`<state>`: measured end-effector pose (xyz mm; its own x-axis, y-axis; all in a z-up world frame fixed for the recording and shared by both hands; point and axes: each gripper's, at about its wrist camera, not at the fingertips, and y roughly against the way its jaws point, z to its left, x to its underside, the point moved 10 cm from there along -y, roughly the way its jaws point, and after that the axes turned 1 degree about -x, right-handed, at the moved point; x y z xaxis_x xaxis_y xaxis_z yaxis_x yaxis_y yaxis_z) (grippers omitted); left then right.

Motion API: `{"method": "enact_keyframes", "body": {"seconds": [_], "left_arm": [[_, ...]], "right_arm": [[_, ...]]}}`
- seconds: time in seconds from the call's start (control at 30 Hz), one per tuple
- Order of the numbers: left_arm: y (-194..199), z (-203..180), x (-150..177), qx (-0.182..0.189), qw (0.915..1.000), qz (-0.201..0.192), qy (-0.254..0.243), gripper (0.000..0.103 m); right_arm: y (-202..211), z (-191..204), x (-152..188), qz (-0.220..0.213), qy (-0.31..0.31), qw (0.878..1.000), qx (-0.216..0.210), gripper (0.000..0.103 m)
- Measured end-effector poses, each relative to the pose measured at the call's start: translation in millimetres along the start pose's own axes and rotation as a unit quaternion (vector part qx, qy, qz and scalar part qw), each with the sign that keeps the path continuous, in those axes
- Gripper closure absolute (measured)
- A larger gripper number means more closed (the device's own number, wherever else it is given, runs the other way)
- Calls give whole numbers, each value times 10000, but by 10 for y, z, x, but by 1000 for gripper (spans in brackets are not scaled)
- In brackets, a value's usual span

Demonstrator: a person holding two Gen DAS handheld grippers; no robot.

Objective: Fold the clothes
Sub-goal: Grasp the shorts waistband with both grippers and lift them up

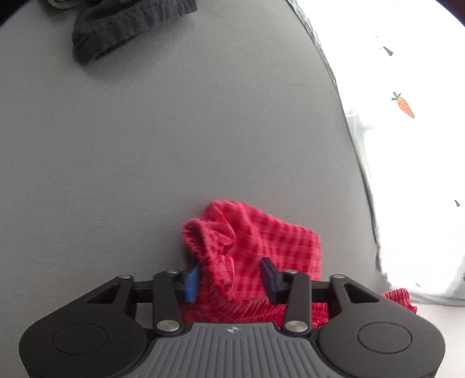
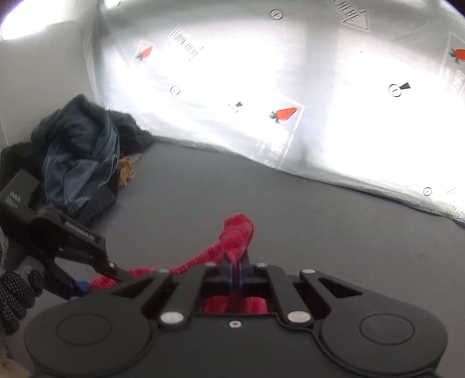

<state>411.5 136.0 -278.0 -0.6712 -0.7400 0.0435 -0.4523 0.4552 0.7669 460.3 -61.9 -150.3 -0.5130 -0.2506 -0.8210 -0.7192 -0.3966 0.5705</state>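
A red checked garment [image 1: 250, 244] with a gathered elastic edge lies bunched on the grey table [image 1: 145, 145]. My left gripper [image 1: 231, 277] is open, its blue-padded fingers [image 1: 191, 280] on either side of the cloth's gathered edge. In the right wrist view my right gripper [image 2: 235, 273] is shut on a bunch of the same red garment [image 2: 238, 232], which sticks up past the fingertips. The left gripper [image 2: 84, 283] shows at lower left of that view, at the other end of the stretched elastic edge.
A dark grey garment [image 1: 122, 26] lies at the table's far end. A heap of denim and dark clothes [image 2: 84, 154] sits at the left by the wall. A white sheet printed with carrots [image 2: 290, 96] borders the table.
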Motion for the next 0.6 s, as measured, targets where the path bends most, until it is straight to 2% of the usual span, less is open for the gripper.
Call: {"method": "enact_keyframes", "body": {"seconds": [0.07,0.23,0.3,0.47,0.6], "left_arm": [[-5,-203,11,138,9998,-73,-138,93],[240,-905,62,823,9947,-475,-405,95],[481,-1231,32,1129,9892,-745,-556,95],[1115,-1991,206,1728,9659,-1502,-1209,95],[1603,-2437,493,2047,9386,-2187,-1714,95]], "right_arm": [[161,-131,-150,-218,-114,9995,179,99],[629,-434,-527,-884,-181,9939,641,99],[840,-549,-684,-1179,-174,9894,833,99],[1420,-763,-1020,-1893,-106,9747,1181,99],[1854,-836,-1150,-2327,16,9636,1315,99]]}}
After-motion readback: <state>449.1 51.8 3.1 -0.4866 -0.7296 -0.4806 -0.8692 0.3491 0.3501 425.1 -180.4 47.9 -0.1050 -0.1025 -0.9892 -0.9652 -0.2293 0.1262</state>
